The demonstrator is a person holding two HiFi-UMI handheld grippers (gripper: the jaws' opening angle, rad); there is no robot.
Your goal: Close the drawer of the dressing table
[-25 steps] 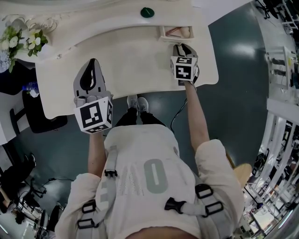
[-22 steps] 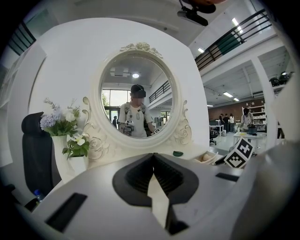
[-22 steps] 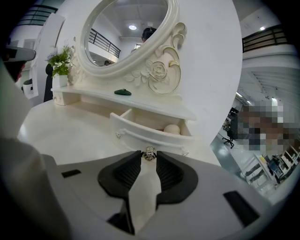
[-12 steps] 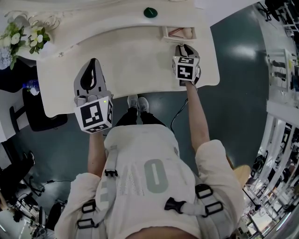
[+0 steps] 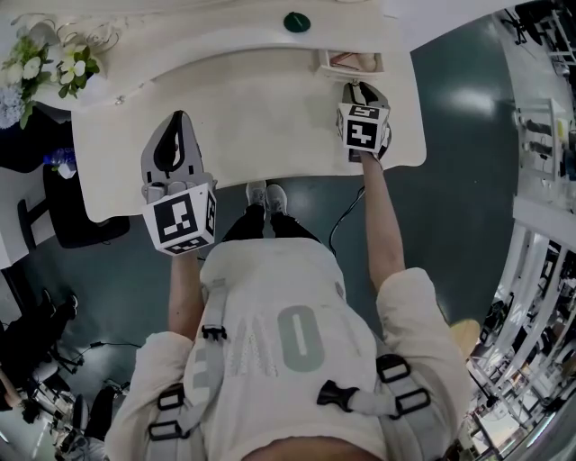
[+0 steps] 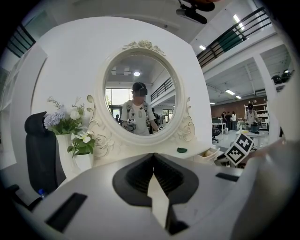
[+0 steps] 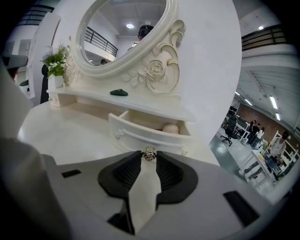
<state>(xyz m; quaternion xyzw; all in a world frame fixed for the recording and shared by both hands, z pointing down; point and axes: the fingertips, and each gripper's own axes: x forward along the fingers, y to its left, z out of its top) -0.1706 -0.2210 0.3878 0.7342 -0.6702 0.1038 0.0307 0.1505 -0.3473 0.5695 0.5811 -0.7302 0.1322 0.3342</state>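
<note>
The cream dressing table (image 5: 261, 126) has a small drawer (image 5: 353, 61) standing pulled out at its back right. In the right gripper view the drawer front (image 7: 140, 135) faces me, with a round beige thing (image 7: 170, 128) inside. My right gripper (image 5: 358, 88) (image 7: 149, 156) is shut on the drawer's small silver knob (image 7: 149, 154), which sits between its fingertips. My left gripper (image 5: 178, 119) (image 6: 153, 158) hovers over the left part of the tabletop, shut and holding nothing.
An oval mirror (image 6: 138, 91) rises at the back of the table. A vase of flowers (image 5: 54, 67) stands at the far left, and a green dish (image 5: 296, 22) lies on the back shelf. A black chair (image 5: 72, 230) is left of the table.
Only the head view has drifted slightly; both grippers and the drawer keep their places relative to the table.
</note>
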